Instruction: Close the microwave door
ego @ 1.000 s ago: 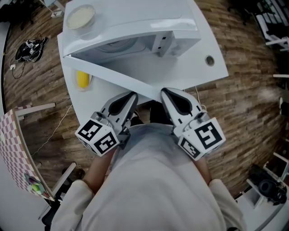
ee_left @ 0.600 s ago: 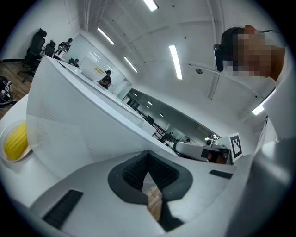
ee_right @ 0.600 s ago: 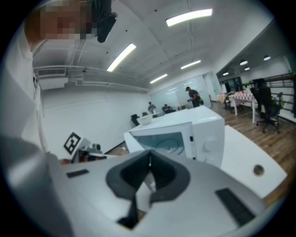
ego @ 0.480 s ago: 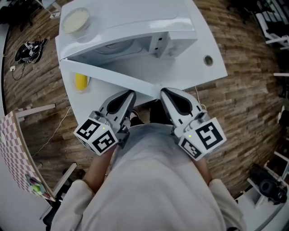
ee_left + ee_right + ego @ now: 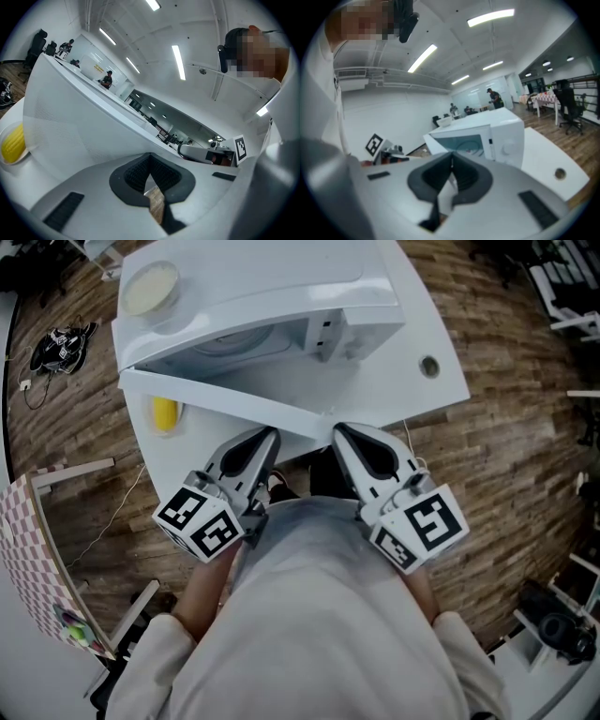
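Note:
A white microwave (image 5: 281,306) stands on a white table (image 5: 412,390), its door (image 5: 225,399) swung wide open toward me, hinged at the left. In the right gripper view the microwave (image 5: 497,133) shows its open cavity. My left gripper (image 5: 267,435) is held near my chest, just in front of the door panel (image 5: 79,126), jaws shut and empty. My right gripper (image 5: 342,430) is also shut and empty, with its tip close to the door's free edge. I cannot tell whether it touches.
A pale bowl (image 5: 148,289) sits on the microwave's top. A yellow object (image 5: 164,413) in a small dish lies on the table behind the door and is also seen as a yellow object (image 5: 11,140). The table has a cable hole (image 5: 428,365). Wood floor surrounds the table.
The microwave and table have drifted slightly left in the head view. Both grippers stay where they were, shut.

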`<state>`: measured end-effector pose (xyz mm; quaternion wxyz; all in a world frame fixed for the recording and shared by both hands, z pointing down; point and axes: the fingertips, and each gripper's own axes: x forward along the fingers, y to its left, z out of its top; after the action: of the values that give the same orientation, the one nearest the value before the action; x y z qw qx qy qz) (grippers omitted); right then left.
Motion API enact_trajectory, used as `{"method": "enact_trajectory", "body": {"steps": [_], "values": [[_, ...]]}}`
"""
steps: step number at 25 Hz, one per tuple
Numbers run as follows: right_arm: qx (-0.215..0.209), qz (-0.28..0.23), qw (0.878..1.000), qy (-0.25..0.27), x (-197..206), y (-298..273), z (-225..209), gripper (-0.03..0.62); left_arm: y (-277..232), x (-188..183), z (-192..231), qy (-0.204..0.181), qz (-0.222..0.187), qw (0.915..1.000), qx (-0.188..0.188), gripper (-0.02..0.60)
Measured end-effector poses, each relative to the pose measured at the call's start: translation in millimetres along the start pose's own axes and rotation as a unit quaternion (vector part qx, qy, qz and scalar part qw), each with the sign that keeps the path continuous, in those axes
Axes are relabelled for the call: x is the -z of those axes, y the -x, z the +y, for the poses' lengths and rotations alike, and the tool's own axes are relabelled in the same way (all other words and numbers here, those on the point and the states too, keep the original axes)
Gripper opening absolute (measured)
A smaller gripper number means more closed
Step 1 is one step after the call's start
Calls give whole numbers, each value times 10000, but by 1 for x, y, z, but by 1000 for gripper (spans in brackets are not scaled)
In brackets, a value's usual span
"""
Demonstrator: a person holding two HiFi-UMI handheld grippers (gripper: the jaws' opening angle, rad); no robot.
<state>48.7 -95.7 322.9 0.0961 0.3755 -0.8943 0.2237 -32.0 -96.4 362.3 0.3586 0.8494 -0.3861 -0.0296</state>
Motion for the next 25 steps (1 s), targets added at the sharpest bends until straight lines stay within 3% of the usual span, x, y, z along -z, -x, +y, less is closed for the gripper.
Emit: {"method": "enact_trajectory", "body": {"steps": [25], "values": [[8,-7,9999,-128,-4,-1,-22,21,-27,-9,4,37,-32,10000,-16,17]]}}
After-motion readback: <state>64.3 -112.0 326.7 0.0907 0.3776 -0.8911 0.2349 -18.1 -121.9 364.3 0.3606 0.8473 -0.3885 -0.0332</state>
